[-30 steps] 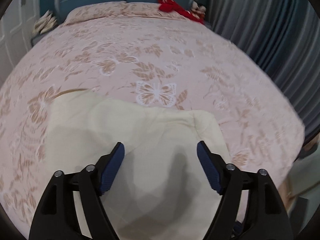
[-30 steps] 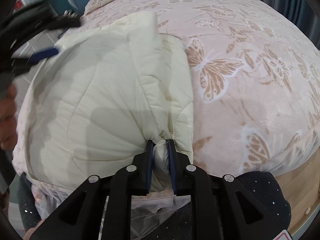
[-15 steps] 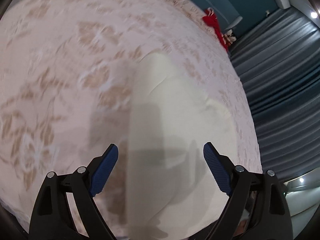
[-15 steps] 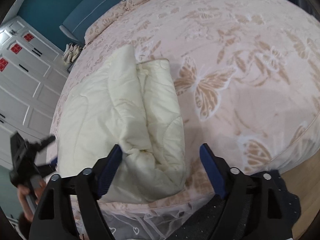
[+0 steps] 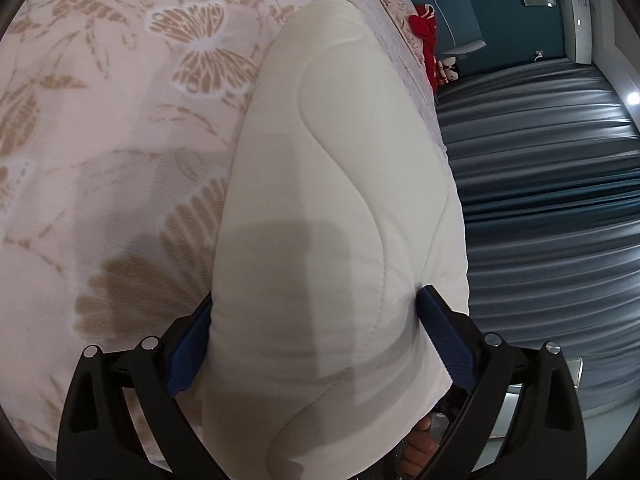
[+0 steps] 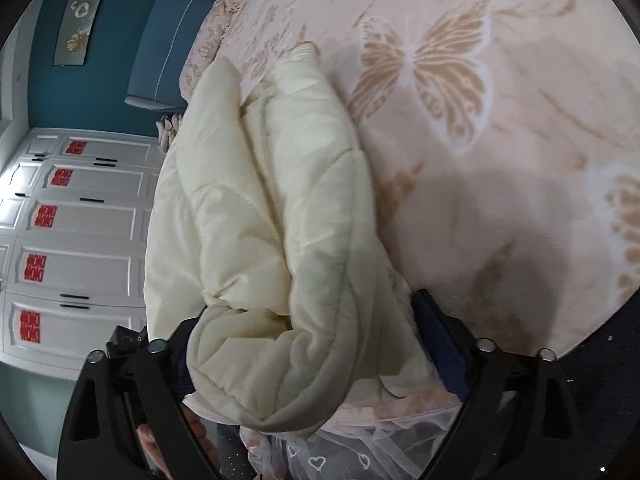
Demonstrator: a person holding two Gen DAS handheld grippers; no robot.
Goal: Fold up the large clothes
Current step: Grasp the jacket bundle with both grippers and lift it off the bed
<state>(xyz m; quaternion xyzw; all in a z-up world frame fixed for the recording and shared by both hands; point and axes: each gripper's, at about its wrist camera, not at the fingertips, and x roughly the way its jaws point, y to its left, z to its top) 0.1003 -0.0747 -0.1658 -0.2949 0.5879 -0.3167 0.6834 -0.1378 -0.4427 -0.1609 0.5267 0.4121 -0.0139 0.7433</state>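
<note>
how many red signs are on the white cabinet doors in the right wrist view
5 red signs on the white cabinet doors, stacked down the left edge: and. More may sit outside the frame.

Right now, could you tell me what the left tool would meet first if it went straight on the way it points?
The cream padded coat: its folded bulk already sits between the left tool's wide-apart fingers and fills the line ahead.

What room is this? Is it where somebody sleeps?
Most likely a bedroom. There's a big bed with a butterfly cover, a blue headboard, and white cupboards like a wardrobe.
</note>
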